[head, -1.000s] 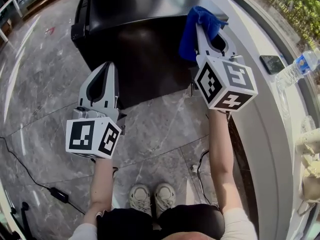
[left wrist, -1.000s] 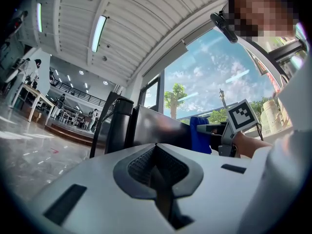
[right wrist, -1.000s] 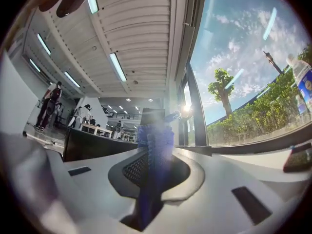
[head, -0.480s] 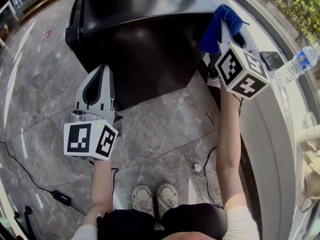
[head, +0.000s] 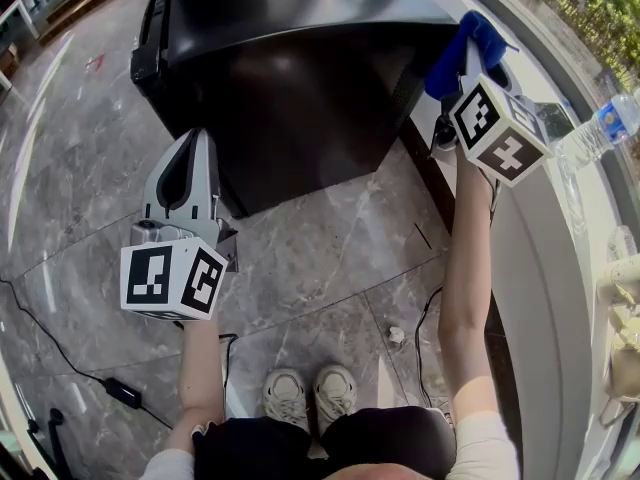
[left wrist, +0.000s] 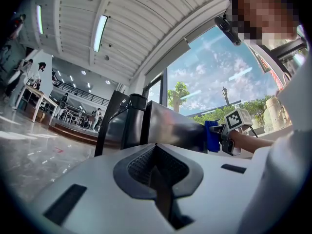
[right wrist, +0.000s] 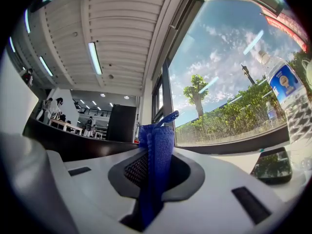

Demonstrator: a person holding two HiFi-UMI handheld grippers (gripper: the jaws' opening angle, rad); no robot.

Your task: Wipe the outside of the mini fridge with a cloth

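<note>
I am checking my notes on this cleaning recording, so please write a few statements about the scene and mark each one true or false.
1. The right claw is shut on a blue cloth. True.
2. The left claw grips the mini fridge. False: it is shut, empty, and away from the fridge.
3. A water bottle is on the white ledge. True.
4. The mini fridge is white. False: it is black.

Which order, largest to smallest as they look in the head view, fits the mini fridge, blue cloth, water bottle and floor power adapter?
1. mini fridge
2. blue cloth and water bottle: they look about alike, so unranked
3. power adapter
</note>
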